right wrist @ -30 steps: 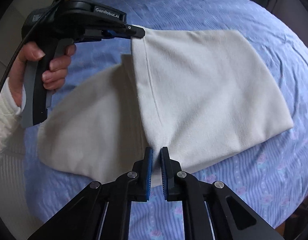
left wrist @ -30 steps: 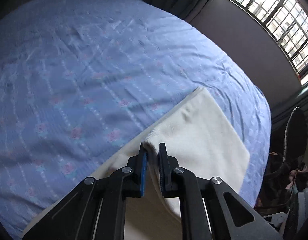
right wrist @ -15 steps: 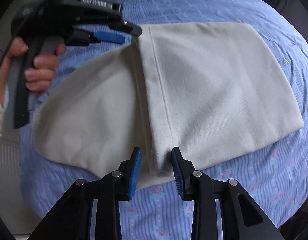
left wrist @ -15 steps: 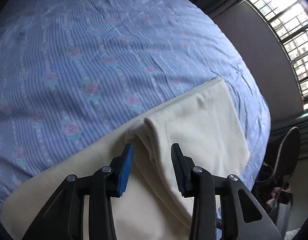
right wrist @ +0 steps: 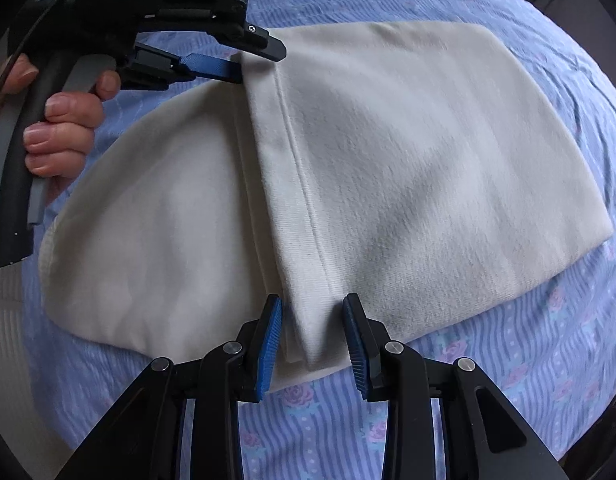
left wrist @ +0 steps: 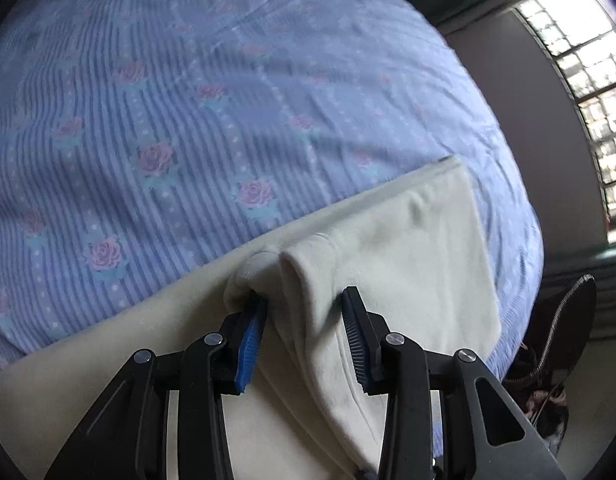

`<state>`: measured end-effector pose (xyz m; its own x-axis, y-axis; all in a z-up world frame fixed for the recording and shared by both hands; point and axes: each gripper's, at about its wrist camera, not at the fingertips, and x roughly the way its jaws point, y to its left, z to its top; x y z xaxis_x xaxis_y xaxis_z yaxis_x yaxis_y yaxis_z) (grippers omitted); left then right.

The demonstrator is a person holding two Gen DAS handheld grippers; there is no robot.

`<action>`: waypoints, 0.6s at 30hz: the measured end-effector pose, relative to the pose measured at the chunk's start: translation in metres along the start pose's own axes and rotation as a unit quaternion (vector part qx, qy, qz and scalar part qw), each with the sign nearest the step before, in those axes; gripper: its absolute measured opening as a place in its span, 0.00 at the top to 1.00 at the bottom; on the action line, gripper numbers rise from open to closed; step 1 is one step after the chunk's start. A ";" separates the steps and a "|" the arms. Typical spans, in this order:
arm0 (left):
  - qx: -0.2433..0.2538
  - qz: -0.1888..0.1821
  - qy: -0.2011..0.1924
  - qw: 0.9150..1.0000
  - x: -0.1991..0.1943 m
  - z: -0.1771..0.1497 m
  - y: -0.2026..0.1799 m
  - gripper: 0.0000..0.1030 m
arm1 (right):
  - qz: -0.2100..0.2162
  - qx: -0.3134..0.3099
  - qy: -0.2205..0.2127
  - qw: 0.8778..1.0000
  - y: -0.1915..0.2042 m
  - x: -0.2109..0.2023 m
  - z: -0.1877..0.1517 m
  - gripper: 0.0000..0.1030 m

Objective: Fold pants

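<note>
Cream pants (right wrist: 408, 160) lie folded on the bed, the upper layer resting over the lower one with its hemmed edge (right wrist: 296, 168) running across the middle. My right gripper (right wrist: 312, 330) is open at the near end of that hem; the cloth sits loose between its blue pads. My left gripper (left wrist: 304, 320) is open at the far corner of the same edge, where a small fold of the pants (left wrist: 408, 248) stands between its fingers. In the right wrist view the left gripper (right wrist: 252, 60) shows at the top left, held by a hand (right wrist: 64, 120).
The bed carries a blue striped sheet with pink roses (left wrist: 168, 120). Its right edge drops off near a wall and a barred window (left wrist: 588, 100). Dark clutter (left wrist: 556, 360) sits on the floor beside the bed.
Both grippers were shut on the pants' hem a second ago and now stand open. Both have sunk toward the bed, and the lifted layer has settled onto the lower one.
</note>
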<state>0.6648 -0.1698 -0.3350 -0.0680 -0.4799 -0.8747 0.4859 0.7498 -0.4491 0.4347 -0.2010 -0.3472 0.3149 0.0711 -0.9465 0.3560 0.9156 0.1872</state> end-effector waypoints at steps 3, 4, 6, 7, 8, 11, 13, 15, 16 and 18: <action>-0.006 0.003 -0.002 1.000 0.004 0.001 -0.002 0.64 | 0.004 0.009 0.005 1.000 -0.004 0.004 0.002 0.68; -0.005 0.001 -0.003 1.000 0.003 0.001 -0.003 0.72 | 0.003 0.007 0.006 1.000 -0.004 0.005 0.003 0.68; 0.004 -0.002 -0.005 1.000 0.000 0.000 -0.007 0.85 | 0.005 0.005 0.009 1.000 -0.005 0.007 0.003 0.66; 0.007 -0.005 -0.008 1.000 -0.003 0.000 -0.010 0.86 | 0.004 0.003 0.010 1.000 -0.005 0.008 0.003 0.65; 0.012 -0.010 -0.016 1.000 -0.009 0.000 -0.013 0.86 | 0.002 -0.003 0.009 1.000 -0.004 0.008 0.003 0.65; 0.030 -0.032 -0.024 0.999 -0.026 0.001 -0.021 0.87 | 0.000 -0.010 0.000 1.000 -0.004 0.007 0.004 0.75; 0.032 -0.042 -0.031 0.998 -0.036 0.000 -0.021 0.87 | 0.007 -0.005 -0.004 1.000 -0.002 0.000 0.003 0.83; 0.036 -0.042 -0.040 0.998 -0.042 0.000 -0.016 0.87 | 0.022 -0.003 -0.015 1.000 0.002 -0.016 0.003 0.86; 0.035 -0.037 -0.039 0.998 -0.041 0.000 -0.012 0.87 | 0.028 -0.007 -0.017 0.999 0.005 -0.019 0.002 0.90; 0.014 -0.035 -0.026 0.999 -0.032 0.003 0.002 0.86 | 0.050 -0.011 0.017 0.999 0.012 -0.007 0.003 0.93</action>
<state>0.6705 -0.1545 -0.3069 -0.0579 -0.5543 -0.8303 0.5064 0.7005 -0.5029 0.4393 -0.1920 -0.3373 0.3176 0.1765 -0.9317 0.3042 0.9116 0.2764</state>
